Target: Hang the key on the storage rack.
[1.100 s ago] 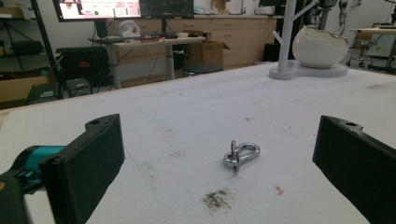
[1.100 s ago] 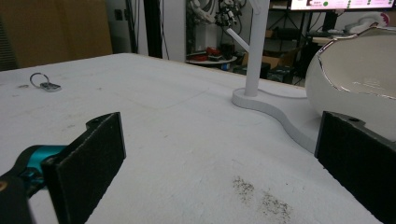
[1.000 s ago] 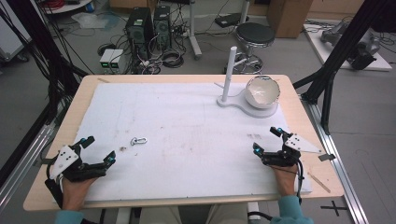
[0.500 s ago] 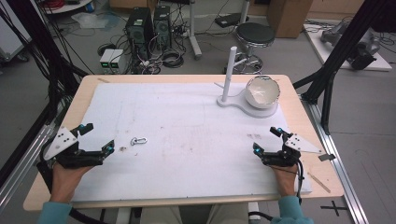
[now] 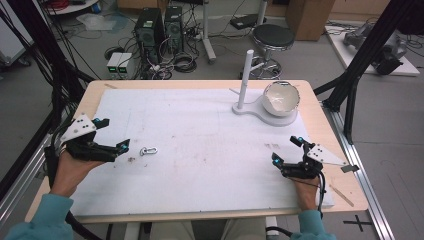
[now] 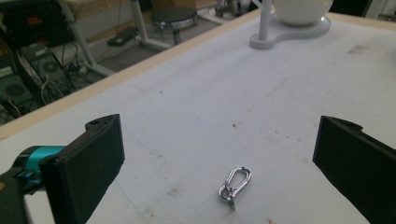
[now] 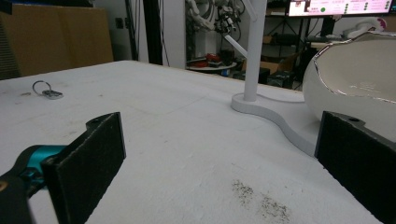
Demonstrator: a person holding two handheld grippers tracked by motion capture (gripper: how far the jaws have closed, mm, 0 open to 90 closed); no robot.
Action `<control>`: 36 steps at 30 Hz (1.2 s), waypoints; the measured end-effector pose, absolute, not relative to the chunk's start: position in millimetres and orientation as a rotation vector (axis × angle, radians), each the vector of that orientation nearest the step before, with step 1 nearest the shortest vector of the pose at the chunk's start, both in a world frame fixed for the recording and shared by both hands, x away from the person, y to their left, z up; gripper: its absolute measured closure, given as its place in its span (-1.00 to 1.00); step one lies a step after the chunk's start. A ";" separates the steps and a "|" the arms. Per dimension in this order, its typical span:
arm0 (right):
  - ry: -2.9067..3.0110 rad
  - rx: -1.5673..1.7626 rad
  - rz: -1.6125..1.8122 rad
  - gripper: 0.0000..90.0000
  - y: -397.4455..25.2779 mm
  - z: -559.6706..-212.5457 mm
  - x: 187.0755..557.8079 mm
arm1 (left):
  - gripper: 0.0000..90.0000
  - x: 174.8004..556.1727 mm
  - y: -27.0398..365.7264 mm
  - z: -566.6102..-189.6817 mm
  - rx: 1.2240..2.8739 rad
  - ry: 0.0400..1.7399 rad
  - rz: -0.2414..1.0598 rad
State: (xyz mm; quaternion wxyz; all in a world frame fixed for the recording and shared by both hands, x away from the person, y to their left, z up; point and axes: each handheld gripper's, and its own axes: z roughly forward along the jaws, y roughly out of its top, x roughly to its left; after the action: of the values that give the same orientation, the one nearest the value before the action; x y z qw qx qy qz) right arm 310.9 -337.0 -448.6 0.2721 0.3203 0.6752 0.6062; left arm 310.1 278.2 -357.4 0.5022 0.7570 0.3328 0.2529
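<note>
The carabiner (image 5: 148,151) lies flat on the white mat (image 5: 200,145) of the counter (image 5: 320,107), just ahead of the left claw (image 5: 111,133), whose jaws are spread wide and touch nothing; in the left gripper view the clip (image 6: 235,182) sits between and beyond the two jaws, its long axis slanting from lower left to upper right, with a small ring at its near end. In the high view its long axis runs roughly left to right across the counter. The right claw (image 5: 286,151) rests low at the mat's right edge, also spread and empty, well apart from the carabiner and near the white stand (image 5: 260,106) that holds a bowl (image 5: 281,98).
</note>
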 end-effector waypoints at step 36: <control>1.806 0.869 1.633 -0.98 -337.5 -448.6 311.1 | -0.94 378.9 222.1 -385.8 2.368 0.958 0.271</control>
State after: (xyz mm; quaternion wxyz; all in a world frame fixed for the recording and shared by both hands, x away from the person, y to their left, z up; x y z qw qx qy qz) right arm 311.1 -337.5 -448.6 0.2743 0.3233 0.6717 0.6074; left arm 378.9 222.1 -385.8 0.2826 0.8842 0.3578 0.1014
